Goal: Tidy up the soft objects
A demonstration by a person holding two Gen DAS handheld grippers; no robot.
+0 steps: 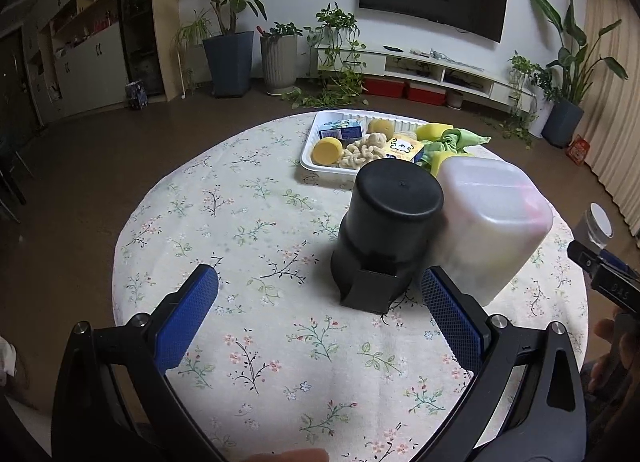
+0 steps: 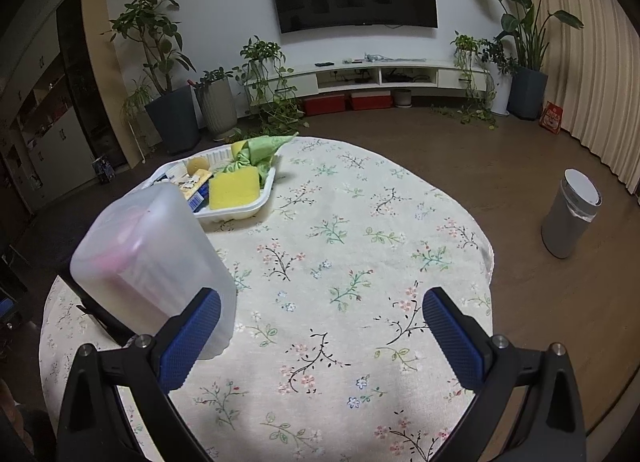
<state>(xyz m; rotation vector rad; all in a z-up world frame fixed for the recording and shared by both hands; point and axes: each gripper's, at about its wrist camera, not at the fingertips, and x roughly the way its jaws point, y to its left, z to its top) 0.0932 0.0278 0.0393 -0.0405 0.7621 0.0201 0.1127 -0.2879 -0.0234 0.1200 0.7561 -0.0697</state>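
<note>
Only the characters "0 A S" can be made out, on a black device (image 1: 612,290) at the right edge of the left wrist view; print on the tray's packets is too small to read.

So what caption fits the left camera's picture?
Open left gripper faces an upturned black plastic cup and frosted tub on a floral tablecloth.

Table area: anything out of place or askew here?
Both containers stand upside down: the black bin and the translucent plastic tub, touching side by side. The green cloth spills over the white tray's rim. Nothing looks damaged.
</note>
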